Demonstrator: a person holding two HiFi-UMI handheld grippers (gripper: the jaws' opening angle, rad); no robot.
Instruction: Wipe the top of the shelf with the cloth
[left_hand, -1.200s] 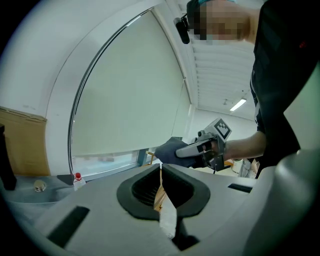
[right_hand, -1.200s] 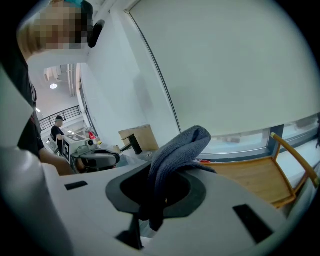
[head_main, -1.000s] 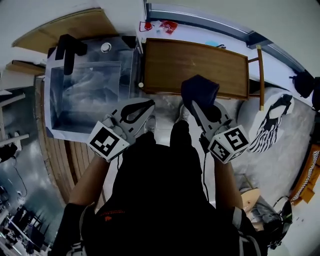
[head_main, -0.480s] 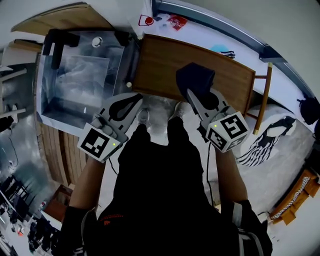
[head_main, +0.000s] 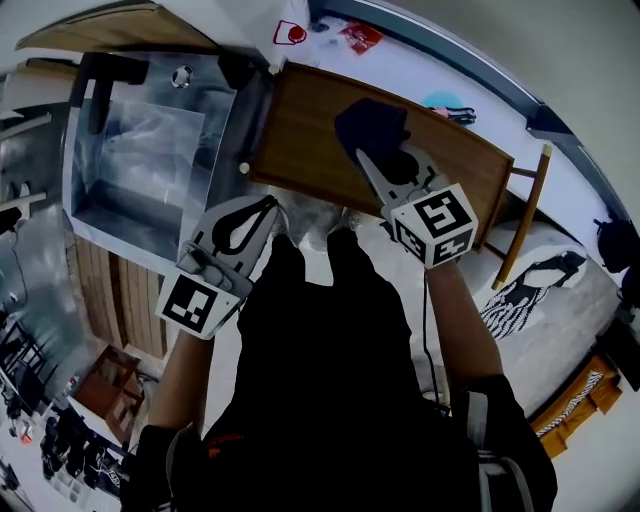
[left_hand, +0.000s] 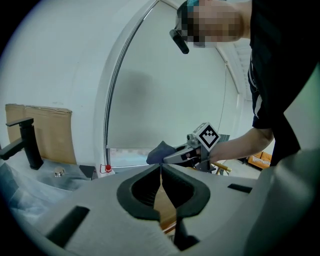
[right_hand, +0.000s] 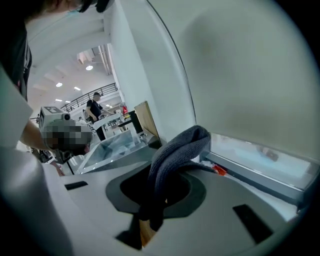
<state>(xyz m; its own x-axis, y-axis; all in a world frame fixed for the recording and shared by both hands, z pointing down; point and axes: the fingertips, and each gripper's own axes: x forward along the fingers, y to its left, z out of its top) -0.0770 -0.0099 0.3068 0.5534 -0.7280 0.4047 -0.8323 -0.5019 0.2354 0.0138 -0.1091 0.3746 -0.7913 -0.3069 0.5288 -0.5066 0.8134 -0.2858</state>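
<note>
Cloth (head_main: 370, 122): clamped in the right gripper (head_main: 374, 158) over the shelf (head_main: 300, 135) top, near its 12 o'clock edge; contact cannot be confirmed. Left gripper (head_main: 265, 205): jaws together, empty, at the shelf's 7 o'clock. Judged: wiping barely begun, most of the top left.

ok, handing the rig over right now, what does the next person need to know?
Right gripper: shut on the dark cloth, held over the wooden shelf top.
Left gripper: shut, empty, off the shelf's front left corner.
Done: cloth is in hand and at the shelf.
Unclear: whether the cloth presses on the wood, and how much has been wiped.
Left: probably sweep the cloth across the whole top.
</note>
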